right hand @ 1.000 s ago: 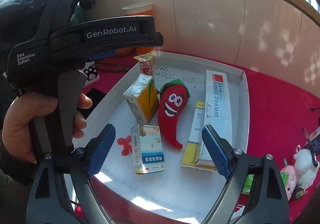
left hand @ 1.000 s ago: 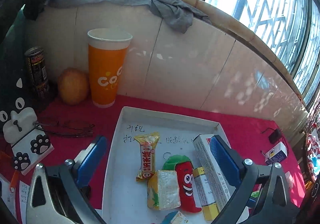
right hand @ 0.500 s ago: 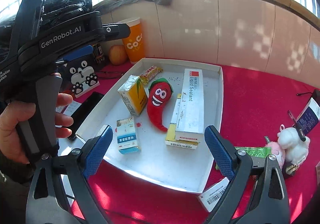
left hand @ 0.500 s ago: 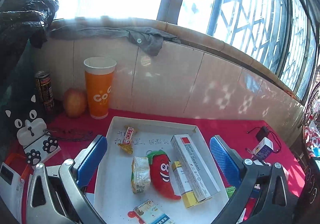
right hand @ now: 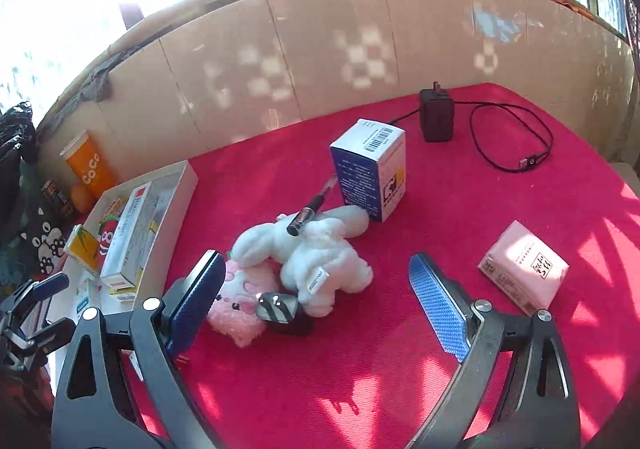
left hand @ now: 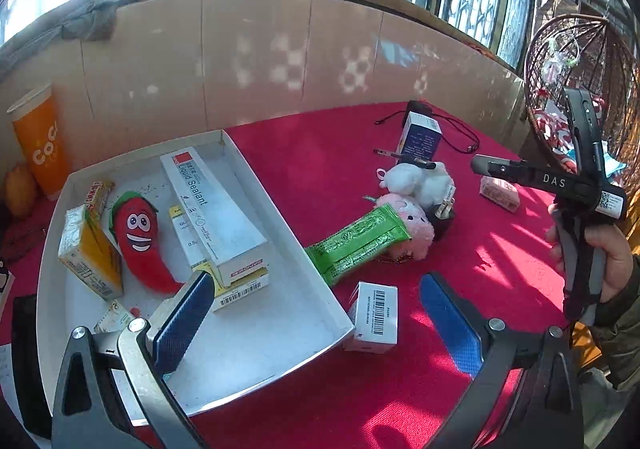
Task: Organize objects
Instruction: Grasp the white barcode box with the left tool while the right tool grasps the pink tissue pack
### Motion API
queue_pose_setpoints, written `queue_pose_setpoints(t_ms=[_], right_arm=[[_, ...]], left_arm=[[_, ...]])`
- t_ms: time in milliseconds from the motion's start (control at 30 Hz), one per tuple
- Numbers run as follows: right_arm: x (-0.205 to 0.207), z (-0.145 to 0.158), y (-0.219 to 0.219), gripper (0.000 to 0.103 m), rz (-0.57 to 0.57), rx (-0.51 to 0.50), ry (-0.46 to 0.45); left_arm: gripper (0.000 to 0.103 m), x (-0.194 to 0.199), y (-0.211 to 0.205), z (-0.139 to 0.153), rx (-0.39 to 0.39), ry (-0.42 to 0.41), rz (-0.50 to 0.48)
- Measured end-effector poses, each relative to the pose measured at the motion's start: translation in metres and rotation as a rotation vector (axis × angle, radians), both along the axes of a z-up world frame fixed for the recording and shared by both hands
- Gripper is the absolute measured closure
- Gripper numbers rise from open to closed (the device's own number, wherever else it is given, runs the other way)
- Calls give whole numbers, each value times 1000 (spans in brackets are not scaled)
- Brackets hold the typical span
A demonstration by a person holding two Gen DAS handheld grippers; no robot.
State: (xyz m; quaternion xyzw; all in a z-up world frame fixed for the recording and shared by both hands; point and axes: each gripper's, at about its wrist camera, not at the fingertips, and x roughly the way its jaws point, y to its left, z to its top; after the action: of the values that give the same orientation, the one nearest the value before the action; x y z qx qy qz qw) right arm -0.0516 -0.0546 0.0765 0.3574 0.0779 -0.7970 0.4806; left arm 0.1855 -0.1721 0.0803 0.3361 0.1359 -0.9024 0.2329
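Careful: both your hand-held grippers, left [left hand: 316, 319] and right [right hand: 316, 299], hang spread apart and empty. The white plush [right hand: 316, 253] on the bench [right hand: 360, 381] carries a loose pen [right hand: 306, 217]; grabbing it could fling that off.

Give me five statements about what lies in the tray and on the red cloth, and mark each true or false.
1. The red chili plush toy lies inside the white tray. True.
2. The green packet lies fully inside the tray. False: it lies on the red cloth, one end against the tray's outer wall.
3. The left hand-held gripper is shut on a box. False: it is open and holds nothing.
4. A pen rests across the white plush toy. True.
5. The pink box sits in the tray. False: it lies on the cloth, beside the open right hand-held gripper.
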Motion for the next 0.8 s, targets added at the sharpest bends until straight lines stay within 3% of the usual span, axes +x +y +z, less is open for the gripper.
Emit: queue_pose_setpoints(t_ms=[133, 367, 500, 800], right_arm=[[-45, -8, 36, 9, -118, 1, -18], [-98, -14, 76, 9, -233, -45, -94], [-110, -16, 84, 9, -246, -59, -110], [-126, -28, 64, 9, -180, 15, -79]], left_arm=[[0, -30, 21, -16, -54, -94, -107], [0, -70, 25, -27, -26, -186, -282], [1, -82, 20, -37, -23, -277, -263], [12, -89, 31, -52, 68, -345, -308]])
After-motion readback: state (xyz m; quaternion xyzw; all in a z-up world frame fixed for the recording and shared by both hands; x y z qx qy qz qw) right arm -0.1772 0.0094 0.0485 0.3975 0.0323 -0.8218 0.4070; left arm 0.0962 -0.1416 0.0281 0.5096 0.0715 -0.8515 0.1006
